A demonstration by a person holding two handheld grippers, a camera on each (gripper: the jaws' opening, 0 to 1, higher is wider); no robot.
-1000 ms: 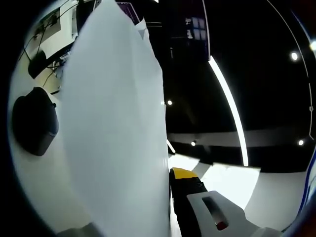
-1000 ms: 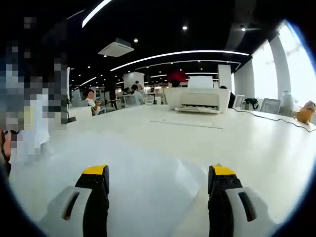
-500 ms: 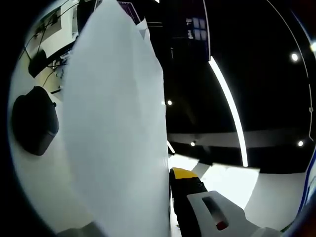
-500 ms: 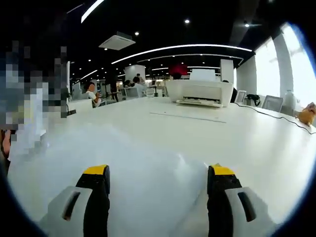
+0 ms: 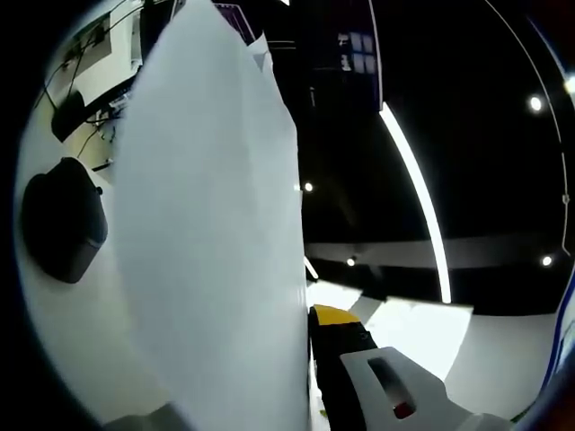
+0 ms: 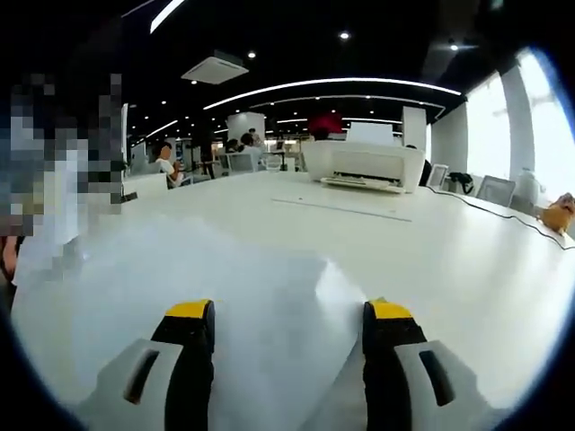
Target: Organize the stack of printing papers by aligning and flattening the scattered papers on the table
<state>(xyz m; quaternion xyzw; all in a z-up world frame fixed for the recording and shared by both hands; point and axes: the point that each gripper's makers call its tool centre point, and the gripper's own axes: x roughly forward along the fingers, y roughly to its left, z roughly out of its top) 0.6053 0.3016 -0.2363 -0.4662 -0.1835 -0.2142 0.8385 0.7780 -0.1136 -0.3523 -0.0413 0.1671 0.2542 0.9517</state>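
Holding a sheaf of paper (image 5: 211,242) on edge, the left gripper (image 5: 310,359) has its jaws pressed onto the sheets: the yellow-tipped jaw lies flat against the right face of the paper, and the other jaw is hidden behind it at lower left. The sheets run forward and up from those jaws, long axis roughly along the gripper's own line, with a second corner peeking out just behind the top edge, so the stack looks not quite squared. Left of the paper, on the white table (image 5: 63,332), sits a dark rounded object (image 5: 63,229). The right gripper (image 6: 287,359) hovers low over the table with its jaws spread and nothing visibly between them; a pale sheet or patch seems to lie on the surface directly ahead of and under them, though its edges are too faint to be sure. Farther ahead stands a white printer (image 6: 364,164), with a flat sheet (image 6: 341,208) on the table in front of it. My guess is the left one carries the work, since it has the stack. No brand, label or writing is legible anywhere.
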